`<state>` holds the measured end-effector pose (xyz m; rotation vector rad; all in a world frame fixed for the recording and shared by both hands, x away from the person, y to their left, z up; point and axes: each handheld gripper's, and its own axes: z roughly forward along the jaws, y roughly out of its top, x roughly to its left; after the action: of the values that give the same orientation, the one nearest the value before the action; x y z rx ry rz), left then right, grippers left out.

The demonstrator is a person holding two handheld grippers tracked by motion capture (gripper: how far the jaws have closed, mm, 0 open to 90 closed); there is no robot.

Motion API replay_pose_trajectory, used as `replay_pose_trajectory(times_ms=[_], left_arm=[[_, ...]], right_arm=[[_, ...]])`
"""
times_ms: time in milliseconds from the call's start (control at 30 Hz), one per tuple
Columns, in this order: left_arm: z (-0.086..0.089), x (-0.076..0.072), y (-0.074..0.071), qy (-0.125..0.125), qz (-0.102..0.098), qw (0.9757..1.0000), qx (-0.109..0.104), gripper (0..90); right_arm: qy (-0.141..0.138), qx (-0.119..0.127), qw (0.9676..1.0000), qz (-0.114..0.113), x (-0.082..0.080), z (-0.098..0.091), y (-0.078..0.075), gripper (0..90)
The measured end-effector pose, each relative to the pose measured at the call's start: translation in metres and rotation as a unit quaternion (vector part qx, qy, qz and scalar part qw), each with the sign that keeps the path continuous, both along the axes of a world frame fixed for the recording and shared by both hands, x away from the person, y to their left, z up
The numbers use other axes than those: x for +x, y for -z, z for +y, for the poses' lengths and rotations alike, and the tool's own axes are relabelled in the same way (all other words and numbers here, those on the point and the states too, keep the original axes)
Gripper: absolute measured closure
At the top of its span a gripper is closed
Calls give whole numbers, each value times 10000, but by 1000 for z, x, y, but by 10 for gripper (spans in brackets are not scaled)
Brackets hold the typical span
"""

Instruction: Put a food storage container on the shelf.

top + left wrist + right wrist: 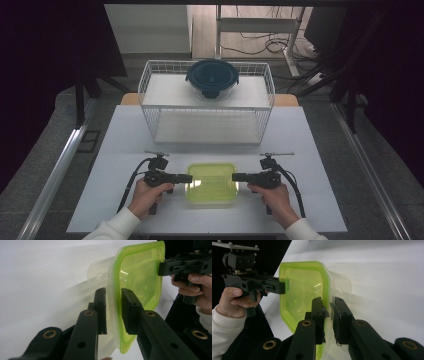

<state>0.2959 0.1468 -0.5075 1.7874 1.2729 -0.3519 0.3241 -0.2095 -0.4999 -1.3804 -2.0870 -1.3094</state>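
The left gripper [189, 178] pinches the left edge of the green lid [212, 182], one jaw above the rim and one below. The right gripper [234, 177] clamps the opposite edge likewise. The lid sits on a clear tub [98, 272] at the table's [125, 145] near edge. Behind stands a wire basket [150, 85] bearing a dark-lidded bowl [212, 77].

white wire basket [150, 95], dark lidded bowl [212, 77], table [125, 145]

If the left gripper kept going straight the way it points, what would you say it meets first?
The green-lidded container, whose rim sits between its jaws; the left gripper points across it at the right gripper, probably next in line beyond.
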Motion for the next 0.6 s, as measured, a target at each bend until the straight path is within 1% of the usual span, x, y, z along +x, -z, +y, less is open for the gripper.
replay_pose_trajectory(times_ms=[167,200,233,267,333,433,500,600], left_arm=[[1,-3,-6,-3,-162,9998,-63,771],[1,-3,-8,7,-214,9998,-43,771],[0,-4,-10,1,-268,9996,-34,771],[0,-5,-13,2,-336,9994,-23,771],[1,-6,-16,17,-400,9992,-15,771],[1,-8,-20,17,-527,9986,-16,771],[1,-8,-22,18,-584,9983,3,772],[2,-9,-24,23,-634,9980,13,774]], right_arm=[[-29,24,10000,-91,-2,-1,-5,800],[-24,24,9998,-177,-2,-1,-7,800],[-37,28,9998,-200,-3,-1,-9,800],[-40,17,9995,-300,-3,-1,-10,800],[-56,-13,9991,-416,-4,-1,-14,801],[-79,-1,9987,-506,-4,0,-16,800],[-100,-19,9986,-521,-5,0,-17,799],[-122,-63,9981,-606,-5,1,-18,799]])
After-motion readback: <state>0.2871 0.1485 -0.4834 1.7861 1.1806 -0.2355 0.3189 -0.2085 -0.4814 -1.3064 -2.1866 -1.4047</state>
